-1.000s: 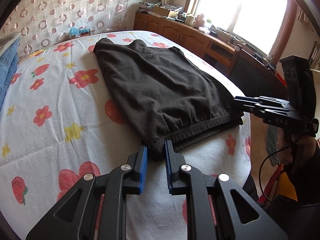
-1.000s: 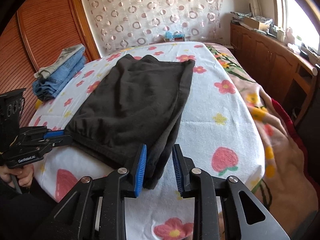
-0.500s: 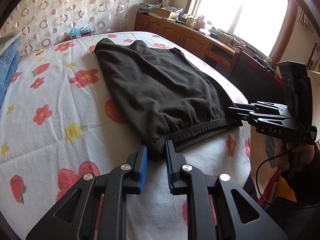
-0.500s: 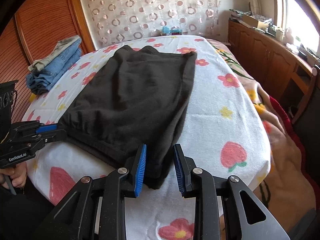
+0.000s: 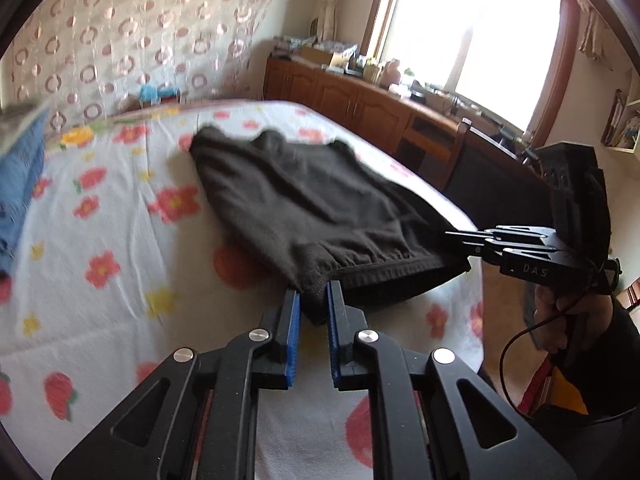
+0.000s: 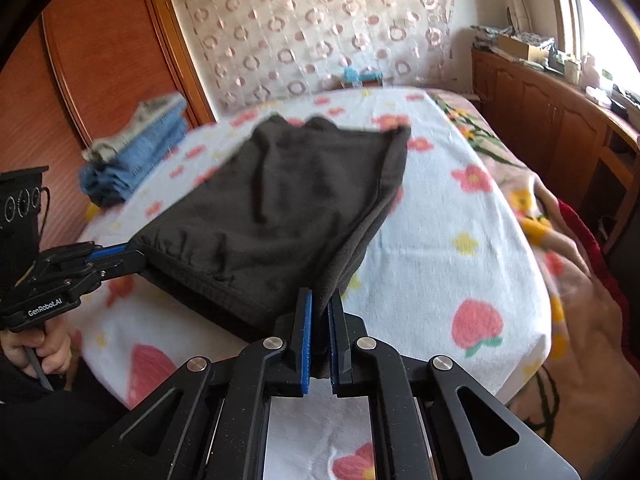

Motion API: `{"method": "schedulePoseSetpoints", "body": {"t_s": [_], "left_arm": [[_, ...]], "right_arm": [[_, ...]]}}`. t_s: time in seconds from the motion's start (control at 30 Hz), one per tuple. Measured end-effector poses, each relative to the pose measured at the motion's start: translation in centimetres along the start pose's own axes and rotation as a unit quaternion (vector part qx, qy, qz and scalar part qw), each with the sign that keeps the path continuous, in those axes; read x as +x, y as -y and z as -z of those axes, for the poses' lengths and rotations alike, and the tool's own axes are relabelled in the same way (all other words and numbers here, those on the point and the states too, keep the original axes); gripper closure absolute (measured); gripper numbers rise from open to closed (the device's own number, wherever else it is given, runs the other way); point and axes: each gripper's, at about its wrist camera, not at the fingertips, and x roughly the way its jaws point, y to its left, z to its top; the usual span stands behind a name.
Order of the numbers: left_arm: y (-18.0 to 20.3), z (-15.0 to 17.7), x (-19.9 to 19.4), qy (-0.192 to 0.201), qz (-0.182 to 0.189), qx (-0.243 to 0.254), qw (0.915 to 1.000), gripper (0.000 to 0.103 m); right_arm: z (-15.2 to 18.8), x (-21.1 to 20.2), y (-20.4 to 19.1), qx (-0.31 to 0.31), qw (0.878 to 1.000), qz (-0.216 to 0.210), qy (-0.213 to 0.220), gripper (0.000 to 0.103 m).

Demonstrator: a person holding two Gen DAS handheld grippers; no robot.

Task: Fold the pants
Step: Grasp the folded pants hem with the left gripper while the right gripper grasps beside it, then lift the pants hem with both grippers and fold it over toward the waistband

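Floral bedspread [image 6: 432, 248]: pants [image 6: 280, 208] waistband now lifted; right gripper [image 6: 319, 312] fingers just closed, left gripper [image 5: 313, 308] clamped.

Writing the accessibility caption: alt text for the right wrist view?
The right gripper pinches one near corner of dark pants on a flowered bed, and the left gripper pinches the other. Folded jeans lie at far left.

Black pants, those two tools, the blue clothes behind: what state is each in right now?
Black pants: folded, near edge lifted off the bed.
Left tool: shut on one near corner.
Right tool: just closed on the other corner.
Blue clothes: stacked, untouched.
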Motion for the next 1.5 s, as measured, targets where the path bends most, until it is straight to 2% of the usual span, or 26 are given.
{"method": "schedulePoseSetpoints", "body": {"t_s": [0.43,0.77,1.17,1.3,1.5], "left_arm": [[0.5,-6.2,-6.6,0.099,-0.008,0.027,0.9947,0.091],[0.7,-8.2,-9.9,0.139,-0.025,0.044,0.9889,0.091],[0.2,-9.1,-11.3,0.164,-0.036,0.048,0.9846,0.091],[-1.0,-8.2,-9.9,0.146,-0.037,0.036,0.9880,0.091],[-3.5,-6.5,-5.7,0.099,-0.038,0.007,0.9944,0.091]], "right_arm": [[-4.5,-7.2,-1.9,-0.051,0.993,-0.013,0.105,0.097],[-5.6,-11.2,-3.8,-0.089,0.984,-0.018,0.151,0.097],[-6.5,-11.2,-4.9,-0.128,0.977,-0.011,0.168,0.097],[-6.0,-8.9,-4.3,-0.125,0.981,-0.016,0.148,0.097],[-5.8,-3.2,-3.3,-0.115,0.989,-0.027,0.088,0.097]]}}
